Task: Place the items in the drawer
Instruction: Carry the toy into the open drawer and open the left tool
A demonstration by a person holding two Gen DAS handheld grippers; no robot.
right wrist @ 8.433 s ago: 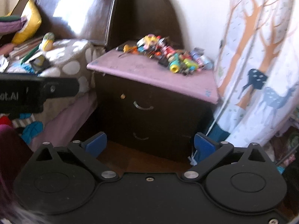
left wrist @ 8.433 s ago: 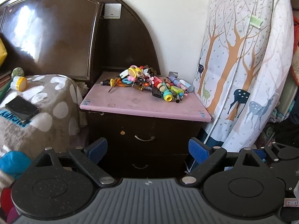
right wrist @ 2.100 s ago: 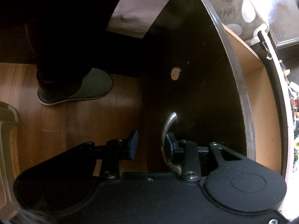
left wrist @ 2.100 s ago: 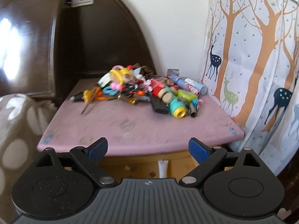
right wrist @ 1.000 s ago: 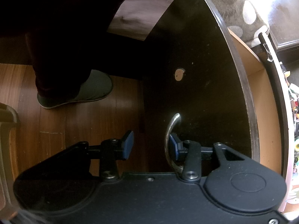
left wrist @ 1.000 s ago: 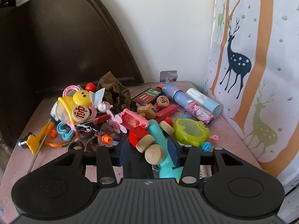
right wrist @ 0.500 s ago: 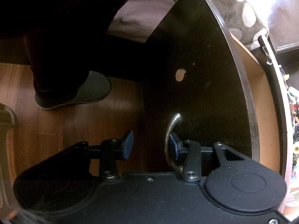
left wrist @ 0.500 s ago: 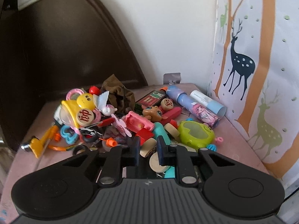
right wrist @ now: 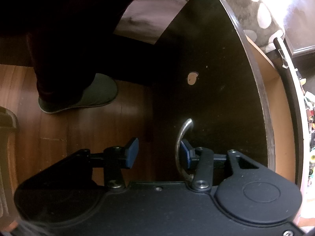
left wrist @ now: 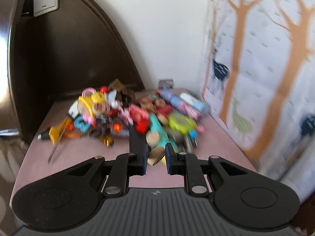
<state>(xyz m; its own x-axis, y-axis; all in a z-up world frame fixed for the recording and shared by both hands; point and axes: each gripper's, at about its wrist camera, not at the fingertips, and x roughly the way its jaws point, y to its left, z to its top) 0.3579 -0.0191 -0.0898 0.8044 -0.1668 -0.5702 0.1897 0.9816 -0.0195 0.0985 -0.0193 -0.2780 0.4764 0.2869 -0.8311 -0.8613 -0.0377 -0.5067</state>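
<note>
The left gripper (left wrist: 156, 158) has lifted back from the pile (left wrist: 137, 116), pinching a wooden disc (left wrist: 156, 154), ready for the drawer (right wrist: 275, 106). The right gripper (right wrist: 157, 151) stays spread, one finger hooking the handle (right wrist: 182, 145).

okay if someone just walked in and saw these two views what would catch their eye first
Probably the bright heap of small toys piled at the back of the pink nightstand top, with the left tongs closed on a tan wooden disc at its near edge. Below, the right tongs hook one finger behind the metal drawer handle.
</note>
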